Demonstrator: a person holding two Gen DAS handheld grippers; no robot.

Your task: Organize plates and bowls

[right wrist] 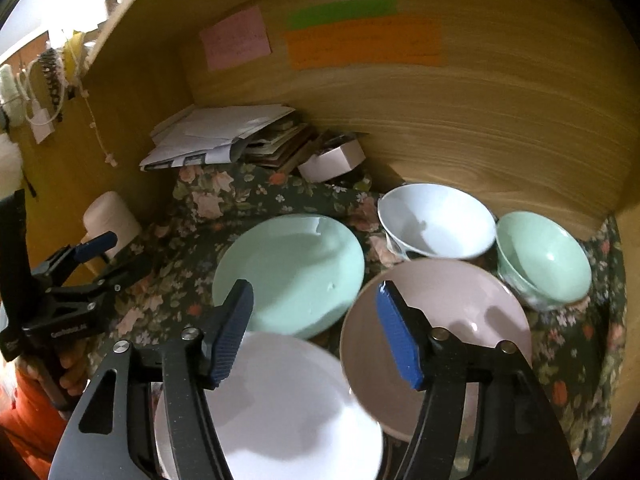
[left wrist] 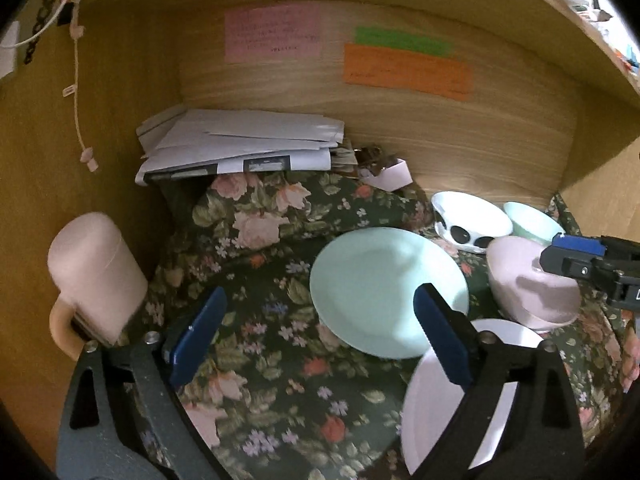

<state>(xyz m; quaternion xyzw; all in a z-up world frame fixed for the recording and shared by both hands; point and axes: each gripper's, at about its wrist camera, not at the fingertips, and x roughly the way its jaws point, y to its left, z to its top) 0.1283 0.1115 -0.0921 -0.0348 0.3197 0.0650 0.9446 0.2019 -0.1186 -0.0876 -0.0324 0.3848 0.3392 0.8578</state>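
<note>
Both grippers: jaws apart and empty; nothing lies between the pads of the left gripper (left wrist: pixel 320 332) or the right gripper (right wrist: pixel 316 330).
Left fingers: spread wide over bare floral cloth (left wrist: pixel 260 360); the mint plate (left wrist: pixel 384 288) lies just past the right finger, the white plate (left wrist: pixel 452 404) under and beyond that finger's arm.
Right fingers: half spread; the white plate (right wrist: pixel 280 408) lies below and between them, the pink bowl (right wrist: pixel 460 312) behind the right finger, the mint plate (right wrist: pixel 292 272) just ahead of the left finger.
Further out: white bowl (right wrist: pixel 436 224) and mint bowl (right wrist: pixel 544 260) stand beyond the pink bowl, touching or nearly so, by the wooden wall (right wrist: pixel 480 140).
Off to the left: a pink mug (left wrist: pixel 96 276), beside the left finger, outside the task.
Step in hand, as I judge: choosing the next piece; plates belong in one stack, bowls nested.
Doing it well: take a rim edge-on, one pad above and one below, close fully before lifting.
Risk: the mint plate tilts on rumpled cloth and overlaps the white plate; lifting either may drag the other.
</note>
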